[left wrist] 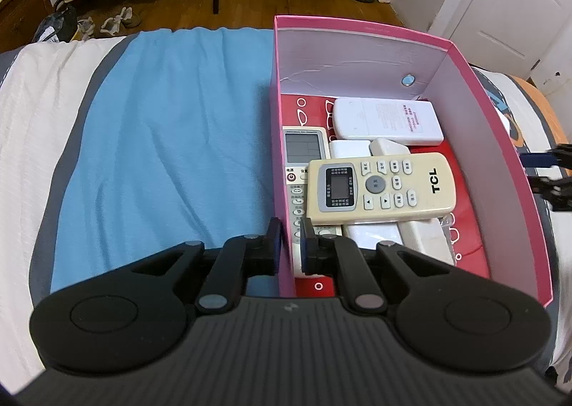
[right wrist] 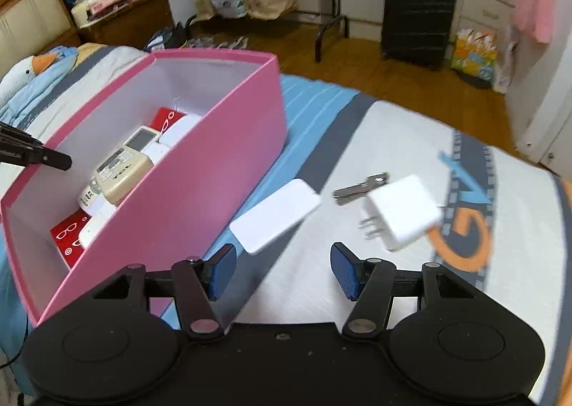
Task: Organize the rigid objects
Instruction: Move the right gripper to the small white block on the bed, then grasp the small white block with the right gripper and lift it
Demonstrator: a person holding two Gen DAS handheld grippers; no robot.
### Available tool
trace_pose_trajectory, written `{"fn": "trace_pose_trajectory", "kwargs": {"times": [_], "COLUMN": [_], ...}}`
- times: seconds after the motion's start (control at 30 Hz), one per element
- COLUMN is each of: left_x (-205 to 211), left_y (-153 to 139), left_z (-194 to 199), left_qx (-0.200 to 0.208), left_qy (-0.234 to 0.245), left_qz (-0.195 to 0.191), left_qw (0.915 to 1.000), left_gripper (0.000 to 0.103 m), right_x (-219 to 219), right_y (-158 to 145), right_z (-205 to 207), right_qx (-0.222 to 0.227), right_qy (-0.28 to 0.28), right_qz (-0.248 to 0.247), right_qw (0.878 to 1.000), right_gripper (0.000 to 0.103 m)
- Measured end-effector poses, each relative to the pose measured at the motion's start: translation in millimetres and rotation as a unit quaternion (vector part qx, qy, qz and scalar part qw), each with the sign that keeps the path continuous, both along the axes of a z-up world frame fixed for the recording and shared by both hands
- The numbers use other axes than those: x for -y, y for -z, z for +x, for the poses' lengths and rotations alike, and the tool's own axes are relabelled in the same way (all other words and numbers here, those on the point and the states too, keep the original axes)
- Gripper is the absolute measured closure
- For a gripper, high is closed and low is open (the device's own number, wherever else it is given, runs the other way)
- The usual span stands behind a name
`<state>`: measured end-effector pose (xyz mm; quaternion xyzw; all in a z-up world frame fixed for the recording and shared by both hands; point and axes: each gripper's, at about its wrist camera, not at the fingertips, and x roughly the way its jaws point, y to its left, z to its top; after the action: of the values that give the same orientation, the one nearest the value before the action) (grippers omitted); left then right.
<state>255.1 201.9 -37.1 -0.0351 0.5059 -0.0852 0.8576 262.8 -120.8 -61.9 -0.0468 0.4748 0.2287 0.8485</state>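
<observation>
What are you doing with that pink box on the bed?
Tidying up. The left gripper pinches the pink box's wall, steadying it. Remotes, like the TCL remote, already lie inside. The right gripper is open over the bed, near a flat white block, a white charger and keys left outside.

Beneath the cream TCL remote control [left wrist: 381, 187], white flat objects [left wrist: 371, 236] lie mostly hidden, while the white plug adapter [right wrist: 402, 213] and metal keys [right wrist: 359, 188] look blurred.
</observation>
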Motion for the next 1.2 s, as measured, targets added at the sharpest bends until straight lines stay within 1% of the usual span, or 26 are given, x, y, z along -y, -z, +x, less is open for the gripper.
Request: {"fn": "trace_pose_trajectory", "kwargs": {"times": [0.07,0.13,0.2,0.27,0.33,0.43,0.5,0.53,0.57,0.6,0.63,0.7,0.73,0.77,0.8,0.83,0.9,0.93,1.0,1.1,1.13,1.2], "left_x": [-0.3,-0.3,-0.6,-0.2,-1.2,-1.6,-2.0,-2.1,-2.1,-2.6,-3.1,-5.3,-5.5,-5.6,-5.7,-5.2,-5.8,-5.8,-6.2,-6.4,-6.7,-6.2], "left_y": [0.4,0.8,0.8,1.0,1.9,2.3,2.6,2.8,2.5,3.0,3.2,4.2,4.6,4.9,4.9,5.1,5.5,5.3,5.8,6.3,6.8,8.4], "left_z": [0.6,0.8,0.7,0.9,1.4,1.4,1.5,1.4,1.4,1.3,1.4,1.7,1.7,1.7,1.8,1.7,2.0,1.9,1.8,2.1,2.3,2.6], "left_qx": [0.000,0.000,0.000,0.000,-0.001,-0.002,-0.002,-0.002,-0.002,-0.003,-0.003,-0.005,-0.006,-0.006,-0.006,-0.006,-0.006,-0.006,-0.006,-0.006,-0.004,-0.003], "left_qy": [0.000,0.000,0.000,-0.001,-0.002,-0.003,-0.003,-0.003,-0.003,-0.004,-0.005,-0.008,-0.008,-0.009,-0.009,-0.008,-0.009,-0.009,-0.009,-0.013,-0.015,-0.019], "left_qz": [0.001,0.001,-0.001,-0.003,-0.008,-0.008,-0.008,-0.009,-0.009,-0.011,-0.014,-0.019,-0.021,-0.021,-0.020,-0.020,-0.020,-0.021,-0.022,-0.026,-0.024,-0.017], "left_qw": [1.0000,1.0000,1.0000,1.0000,1.0000,1.0000,1.0000,1.0000,1.0000,0.9999,0.9999,0.9998,0.9997,0.9997,0.9997,0.9998,0.9997,0.9997,0.9997,0.9996,0.9996,0.9997], "left_gripper": [0.095,0.095,0.095,0.095,0.095,0.095,0.095,0.095,0.095,0.095,0.095,0.095,0.095,0.095,0.095,0.095,0.095,0.095,0.095,0.095,0.095,0.093], "right_x": [-4.1,-7.4,-6.1,-4.8,-12.0,-29.8,-34.9,-37.1,-38.0,-38.6,-38.0,-31.9,-26.9,-20.9,-13.7,-7.1,-1.8,-1.7,-6.2,-13.5,-15.6,-18.0], "right_y": [12.0,23.8,36.0,43.9,44.6,47.5,45.5,42.8,38.8,35.5,31.6,28.9,27.9,27.9,28.9,32.2,36.1,38.5,41.0,45.3,48.0,51.9], "right_z": [15.2,30.1,44.0,52.6,53.8,42.2,33.3,30.2,27.1,24.0,21.6,20.0,21.3,21.2,21.2,23.0,23.8,25.3,26.6,31.9,34.8,37.1], "right_qx": [-0.037,-0.066,-0.082,-0.087,-0.066,-0.007,0.017,0.025,0.036,0.044,0.047,0.032,0.015,0.002,-0.015,-0.035,-0.051,-0.057,-0.052,-0.032,-0.022,-0.001], "right_qy": [0.026,0.054,0.111,0.143,0.137,0.103,0.095,0.090,0.088,0.082,0.073,0.067,0.072,0.087,0.105,0.122,0.142,0.141,0.134,0.100,0.083,0.064], "right_qz": [0.026,0.049,0.063,0.085,0.077,0.012,-0.008,-0.021,-0.035,-0.051,-0.060,-0.051,-0.037,-0.018,0.006,0.027,0.058,0.067,0.067,0.066,0.068,0.063], "right_qw": [0.999,0.995,0.988,0.982,0.985,0.995,0.995,0.995,0.995,0.994,0.994,0.996,0.997,0.996,0.994,0.992,0.987,0.986,0.987,0.992,0.994,0.996], "right_gripper": [0.039,0.039,0.039,0.037,0.037,0.047,0.051,0.061,0.084,0.099,0.102,0.102,0.102,0.099,0.093,0.090,0.077,0.070,0.067,0.055,0.049,0.049]}}
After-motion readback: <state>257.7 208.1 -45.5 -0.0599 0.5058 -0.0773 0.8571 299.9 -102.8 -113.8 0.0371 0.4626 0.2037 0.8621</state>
